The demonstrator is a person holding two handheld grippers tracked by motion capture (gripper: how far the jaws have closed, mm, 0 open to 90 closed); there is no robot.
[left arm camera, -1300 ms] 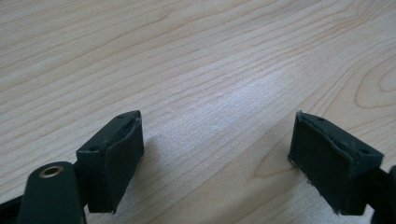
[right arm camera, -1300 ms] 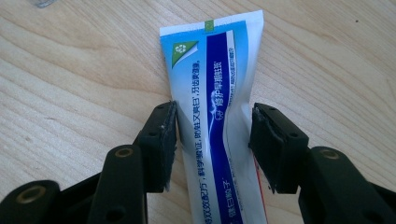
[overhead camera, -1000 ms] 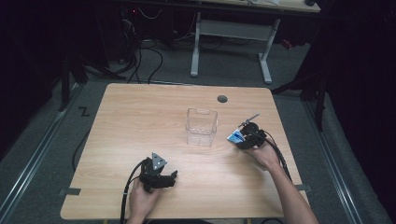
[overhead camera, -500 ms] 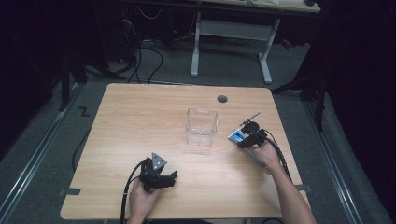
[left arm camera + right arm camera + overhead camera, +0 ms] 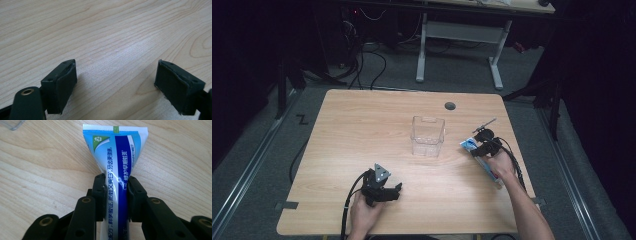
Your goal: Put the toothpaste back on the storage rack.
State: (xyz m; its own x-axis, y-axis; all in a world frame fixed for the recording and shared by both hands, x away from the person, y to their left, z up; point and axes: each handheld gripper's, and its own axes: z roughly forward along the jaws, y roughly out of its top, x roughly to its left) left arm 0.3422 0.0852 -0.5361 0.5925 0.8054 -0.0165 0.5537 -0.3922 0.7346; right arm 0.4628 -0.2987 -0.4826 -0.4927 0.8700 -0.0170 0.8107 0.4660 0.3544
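Right gripper (image 5: pixel 115 185) clamps a blue-and-white tube (image 5: pixel 116 157); the jaws have just been closing, and both pads now press on the tube's sides, pinching it narrow at the grip. The flat crimped end fans out ahead of the jaws over the table (image 5: pixel 37 170). In the high view the right gripper (image 5: pixel 484 145) sits near the table's right side, the tube (image 5: pixel 471 145) poking out to its left and the rest running back under the hand toward the right edge. Tube lies low over the wood; whether it touches the table I cannot tell.

Clear bin (image 5: pixel 427 136) stands upright about mid-table, just left of the tube's crimped end, a small gap between them. Its rim is open on top. A corner of the bin (image 5: pixel 12 124) shows at top left in the right gripper view.

Left gripper (image 5: pixel 382 186) rests near the front edge, left of centre, well apart from bin and tube. Its jaws are spread wide, nothing between them, bare wood under them in the left gripper view (image 5: pixel 117 82).

Open room: the whole left half and the back of the table (image 5: pixel 362 120) are bare. A round grommet hole (image 5: pixel 450 106) sits near the back edge, behind the bin. Right gripper has little margin to the right edge.
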